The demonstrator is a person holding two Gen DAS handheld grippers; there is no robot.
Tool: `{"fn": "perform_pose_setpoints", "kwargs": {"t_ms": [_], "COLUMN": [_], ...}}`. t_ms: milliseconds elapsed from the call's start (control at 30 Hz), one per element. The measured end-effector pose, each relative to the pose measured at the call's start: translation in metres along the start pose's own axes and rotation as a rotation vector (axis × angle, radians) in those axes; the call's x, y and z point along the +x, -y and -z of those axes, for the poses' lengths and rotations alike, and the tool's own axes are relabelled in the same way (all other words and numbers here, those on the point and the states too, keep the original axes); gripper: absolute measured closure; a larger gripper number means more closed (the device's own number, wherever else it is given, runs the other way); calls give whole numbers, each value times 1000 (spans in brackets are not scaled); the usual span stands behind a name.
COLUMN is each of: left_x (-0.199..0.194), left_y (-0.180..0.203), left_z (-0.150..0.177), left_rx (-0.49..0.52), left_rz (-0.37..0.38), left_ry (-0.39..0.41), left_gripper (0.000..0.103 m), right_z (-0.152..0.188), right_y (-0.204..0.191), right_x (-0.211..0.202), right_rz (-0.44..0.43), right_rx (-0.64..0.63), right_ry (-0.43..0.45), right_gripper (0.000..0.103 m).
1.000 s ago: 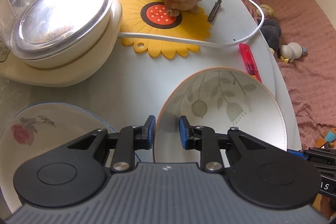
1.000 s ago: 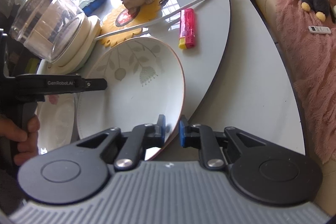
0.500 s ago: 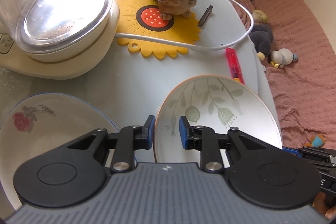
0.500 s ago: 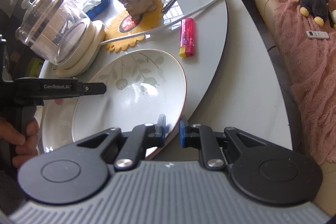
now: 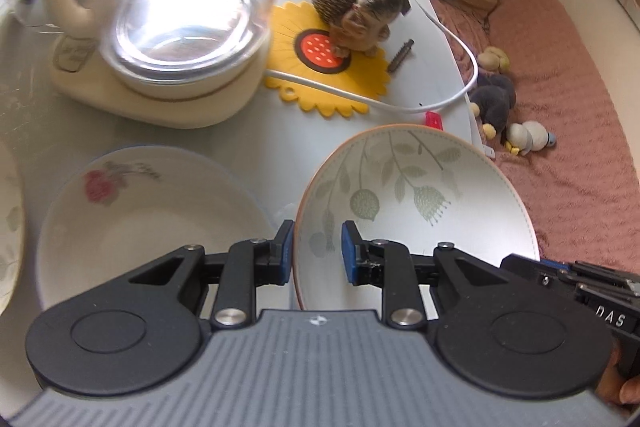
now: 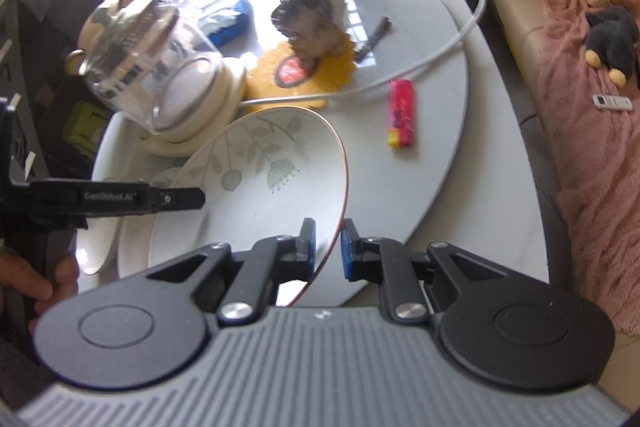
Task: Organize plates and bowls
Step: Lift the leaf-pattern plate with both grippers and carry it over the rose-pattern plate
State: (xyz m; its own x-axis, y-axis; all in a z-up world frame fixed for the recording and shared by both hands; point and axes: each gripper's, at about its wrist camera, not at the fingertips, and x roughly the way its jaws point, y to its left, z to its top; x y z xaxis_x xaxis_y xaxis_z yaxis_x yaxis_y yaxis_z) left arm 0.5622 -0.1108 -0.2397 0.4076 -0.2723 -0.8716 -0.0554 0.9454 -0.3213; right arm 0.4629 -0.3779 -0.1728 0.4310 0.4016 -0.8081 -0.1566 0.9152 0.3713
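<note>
A white leaf-patterned plate [image 5: 420, 207] with an orange rim hangs tilted above the table, held from both sides. My left gripper [image 5: 316, 255] is shut on its near-left rim. My right gripper [image 6: 326, 251] is shut on the opposite rim of the leaf-patterned plate [image 6: 260, 187], and its tip shows in the left wrist view as well [image 5: 520, 263]. From the right wrist I see the left gripper [image 6: 192, 197] side-on at the plate's edge. A white rose-patterned plate [image 5: 140, 219] lies on the table just left of the held one. Another leaf-patterned plate [image 5: 8, 227] peeks in at the far left.
A glass kettle on a cream base [image 5: 172, 27] stands behind the plates. Beside it are a sunflower mat [image 5: 360, 87], a dog figurine [image 5: 372, 15] and a white cable [image 5: 468, 83]. A red lighter [image 6: 402, 115] lies on the white table [image 6: 420, 187]. A pink-covered sofa [image 5: 560, 147] holds plush toys.
Both grippers have risen with the leaf-patterned plate, lifting it off the table. It now overlaps the plates on the left, and more of the rose plate and kettle shows.
</note>
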Motion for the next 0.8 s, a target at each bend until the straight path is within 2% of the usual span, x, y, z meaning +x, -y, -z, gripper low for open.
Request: {"fn": "perform_pose_setpoints", "kwargs": {"t_ms": [200,400,800], "left_x": [-31,-47,-51], "left_y": [-33,-74,-141], "left_z": [16,37,70], "left_rx": [-69,-150,-285], "left_rz": [-10,-40,-84], "left_ry": [35,53,106], "left_gripper": [75,75,75], "right_z": [-1,4,19], "right_y": [-28,-60,-106], "right_x": [1,18,72], "right_rz": [-58,-103,-160], "right_rx": [-55,-116,-269], "right_ry": [-17,-49,-132], "right_gripper": [87,87,87]}}
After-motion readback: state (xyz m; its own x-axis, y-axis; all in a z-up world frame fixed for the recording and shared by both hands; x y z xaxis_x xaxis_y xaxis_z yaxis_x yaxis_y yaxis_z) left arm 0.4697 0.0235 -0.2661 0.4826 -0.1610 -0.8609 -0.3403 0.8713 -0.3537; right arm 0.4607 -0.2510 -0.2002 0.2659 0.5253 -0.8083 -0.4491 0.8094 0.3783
